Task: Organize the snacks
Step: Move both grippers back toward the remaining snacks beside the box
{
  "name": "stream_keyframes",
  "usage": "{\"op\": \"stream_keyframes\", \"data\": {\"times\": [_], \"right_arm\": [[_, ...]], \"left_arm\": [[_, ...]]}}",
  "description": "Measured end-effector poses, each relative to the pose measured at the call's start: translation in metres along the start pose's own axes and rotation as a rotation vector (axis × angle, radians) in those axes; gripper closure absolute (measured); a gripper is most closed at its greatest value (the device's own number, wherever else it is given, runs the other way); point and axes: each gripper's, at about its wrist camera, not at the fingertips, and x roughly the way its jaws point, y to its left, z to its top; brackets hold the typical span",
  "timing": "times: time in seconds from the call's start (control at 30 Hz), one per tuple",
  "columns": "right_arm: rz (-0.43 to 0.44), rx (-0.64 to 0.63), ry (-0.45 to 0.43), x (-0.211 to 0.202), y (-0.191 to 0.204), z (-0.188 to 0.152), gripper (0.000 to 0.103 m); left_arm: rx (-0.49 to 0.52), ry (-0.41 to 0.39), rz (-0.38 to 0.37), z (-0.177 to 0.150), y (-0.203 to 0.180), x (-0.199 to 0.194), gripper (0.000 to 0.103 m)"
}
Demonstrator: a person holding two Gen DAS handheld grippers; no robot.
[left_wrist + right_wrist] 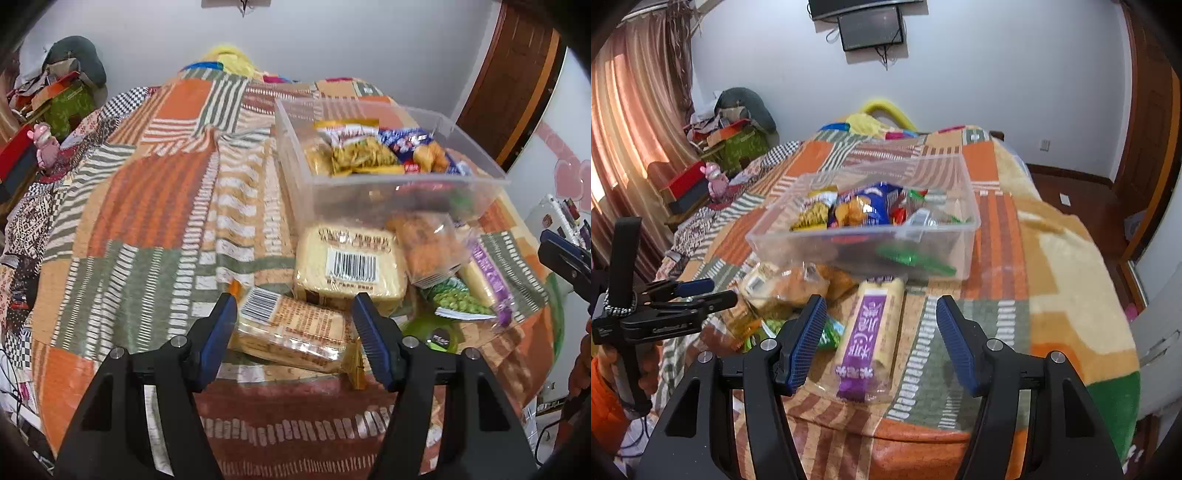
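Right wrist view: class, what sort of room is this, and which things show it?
Probably a bedroom at home: a bed under a patchwork blanket, curtains at the window, a wall screen and a wooden door.

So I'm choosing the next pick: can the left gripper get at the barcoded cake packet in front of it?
Probably yes. The left gripper is open, its jaws either side of the cake packet, which lies uncovered on the blanket.
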Motion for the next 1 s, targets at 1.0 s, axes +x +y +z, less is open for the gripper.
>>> {"op": "stream_keyframes", "data": {"times": [1.0], "right_arm": [[0.035, 0.036, 0.074, 0.021, -0.003, -0.021, 0.045]], "left_arm": [[-0.013, 0.001, 0.008, -0.005, 0.002, 0.004, 0.032]]}}
